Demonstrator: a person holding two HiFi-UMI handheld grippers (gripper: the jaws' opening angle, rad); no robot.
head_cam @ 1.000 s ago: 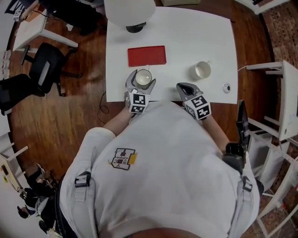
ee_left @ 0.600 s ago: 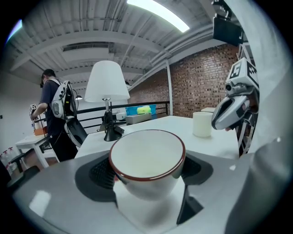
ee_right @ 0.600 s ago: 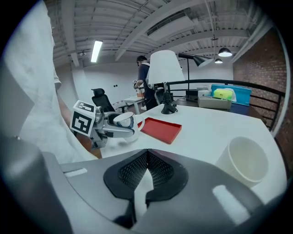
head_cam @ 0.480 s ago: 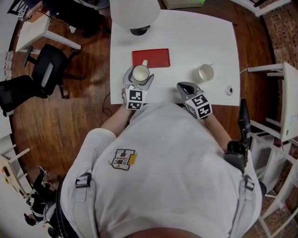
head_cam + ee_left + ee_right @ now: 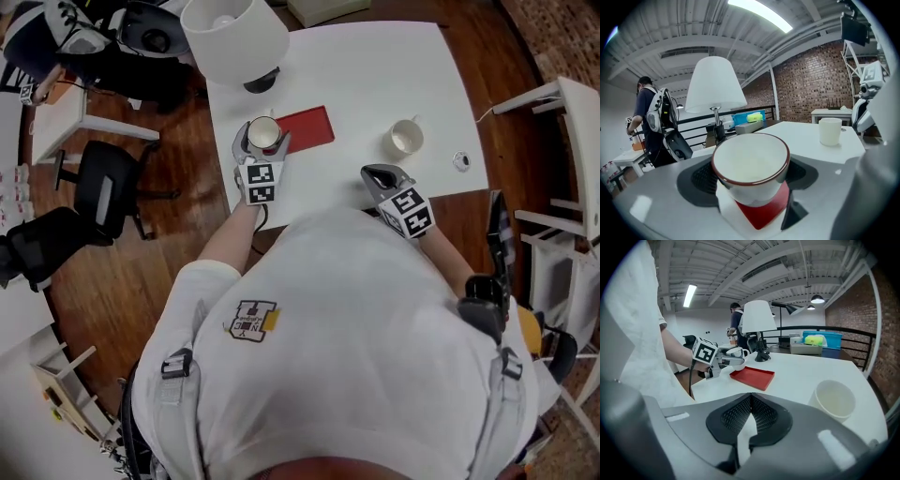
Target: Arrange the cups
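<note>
Red-rimmed cup (image 5: 751, 164): upright, clamped by its wall between the jaws of the left gripper (image 5: 260, 142), at the left end of the red tray (image 5: 307, 127). Whether its base touches the tray cannot be told. The side grip leaves the mouth level, presumably so the cup can be set down on the tray. Plain white cup (image 5: 405, 138): stands on the white table (image 5: 394, 66), well right of the tray, and is probably the next to fetch. Right gripper (image 5: 378, 174): jaws pressed together on nothing, held right of the tray, nearer the person. Lamp (image 5: 234, 37): beyond the tray's left end.
</note>
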